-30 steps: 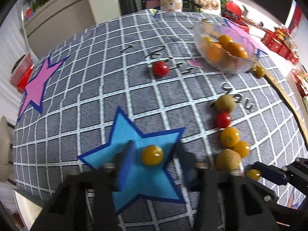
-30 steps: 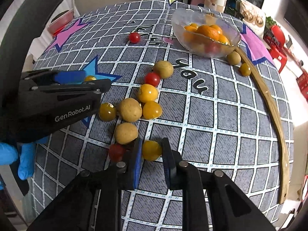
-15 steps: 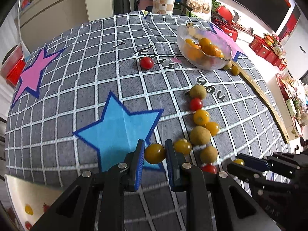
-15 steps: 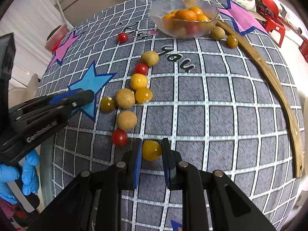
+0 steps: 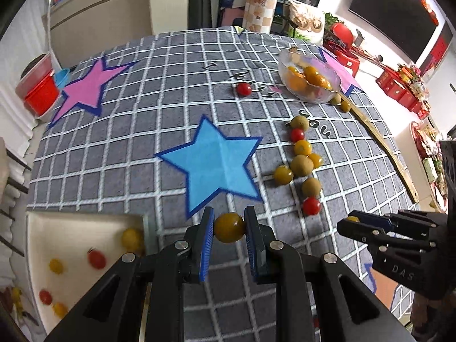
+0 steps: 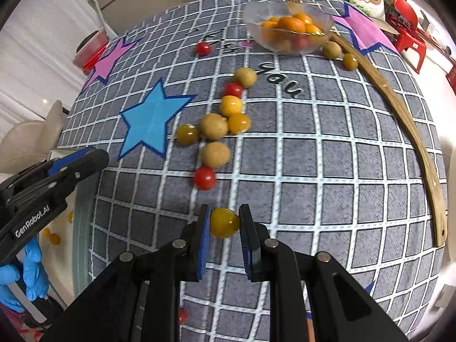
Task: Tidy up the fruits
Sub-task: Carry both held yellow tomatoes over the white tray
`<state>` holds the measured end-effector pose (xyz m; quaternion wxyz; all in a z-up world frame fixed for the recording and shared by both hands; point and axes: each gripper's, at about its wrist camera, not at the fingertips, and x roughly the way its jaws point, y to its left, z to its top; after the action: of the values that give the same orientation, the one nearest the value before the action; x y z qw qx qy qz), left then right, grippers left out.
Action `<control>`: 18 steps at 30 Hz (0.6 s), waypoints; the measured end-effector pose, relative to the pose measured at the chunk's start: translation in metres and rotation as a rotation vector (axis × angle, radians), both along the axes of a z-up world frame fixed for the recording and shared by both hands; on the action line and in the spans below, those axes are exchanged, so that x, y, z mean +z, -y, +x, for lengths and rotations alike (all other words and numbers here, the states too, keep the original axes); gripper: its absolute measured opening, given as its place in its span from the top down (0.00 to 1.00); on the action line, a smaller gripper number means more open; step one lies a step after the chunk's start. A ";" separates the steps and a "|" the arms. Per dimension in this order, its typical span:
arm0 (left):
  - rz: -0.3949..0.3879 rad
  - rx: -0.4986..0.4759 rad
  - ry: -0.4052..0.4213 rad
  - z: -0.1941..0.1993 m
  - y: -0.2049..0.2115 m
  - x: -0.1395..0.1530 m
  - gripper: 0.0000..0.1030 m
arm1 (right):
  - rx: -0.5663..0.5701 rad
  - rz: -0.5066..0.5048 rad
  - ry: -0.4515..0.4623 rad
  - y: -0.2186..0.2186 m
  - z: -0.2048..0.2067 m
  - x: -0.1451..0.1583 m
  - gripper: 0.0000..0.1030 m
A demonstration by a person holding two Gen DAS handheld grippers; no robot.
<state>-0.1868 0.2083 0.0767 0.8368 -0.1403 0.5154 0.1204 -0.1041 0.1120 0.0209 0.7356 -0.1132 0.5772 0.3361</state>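
Grey cloth (image 5: 142, 131) with a white grid covers the table, printed with a blue star (image 5: 216, 165), a pink star (image 5: 85, 88) and some black script.

Nearest in the left wrist view, the left gripper (image 5: 229, 228) is clenched on a dark yellow cherry tomato (image 5: 229, 227), which sits between the blue pads above the cloth's near edge. Just below and left of it a white tray (image 5: 71, 225) sits off the table edge with several small yellow and red tomatoes lying loose inside. In the right wrist view, the right gripper (image 6: 223, 223) is likewise clamped on a yellow tomato (image 6: 224, 223) pinched between its pads over the cloth. The same view shows the left gripper from the side at the left edge, gripped by a hand in a blue glove (image 6: 25, 279).

Beyond the grippers a loose line of fruit (image 6: 219, 125) lies on the cloth beside the blue star: a red tomato nearest, then round tan fruits, yellow tomatoes touching one another, another red tomato and a tan fruit at the far end. A single red tomato (image 6: 203, 48) lies apart, near the script.

Farther back stands a clear glass bowl (image 6: 287, 28) filled with orange and yellow fruit. Two small fruits (image 6: 340, 54) rest just beside it, next to a curved wooden strip (image 6: 399, 105) running along the table's right side.

Behind the table are cabinets, a red container (image 5: 40, 91) and red stools.
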 end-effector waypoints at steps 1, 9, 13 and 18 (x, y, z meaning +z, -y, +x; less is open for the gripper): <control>0.004 0.003 0.001 -0.003 -0.001 0.001 0.78 | 0.007 0.000 0.000 -0.003 -0.003 0.001 0.79; 0.015 0.100 0.008 -0.053 -0.026 0.011 0.78 | 0.101 0.002 0.004 -0.036 -0.033 0.011 0.79; 0.030 0.164 -0.001 -0.081 -0.041 0.014 0.78 | 0.159 0.010 0.000 -0.059 -0.051 0.015 0.79; 0.034 0.264 -0.020 -0.125 -0.062 0.014 0.78 | 0.248 0.020 0.000 -0.095 -0.078 0.021 0.79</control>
<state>-0.3115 0.2706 0.0905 0.8106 -0.1918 0.4986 0.2397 -0.1820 0.2068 0.0422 0.6894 -0.1761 0.5555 0.4303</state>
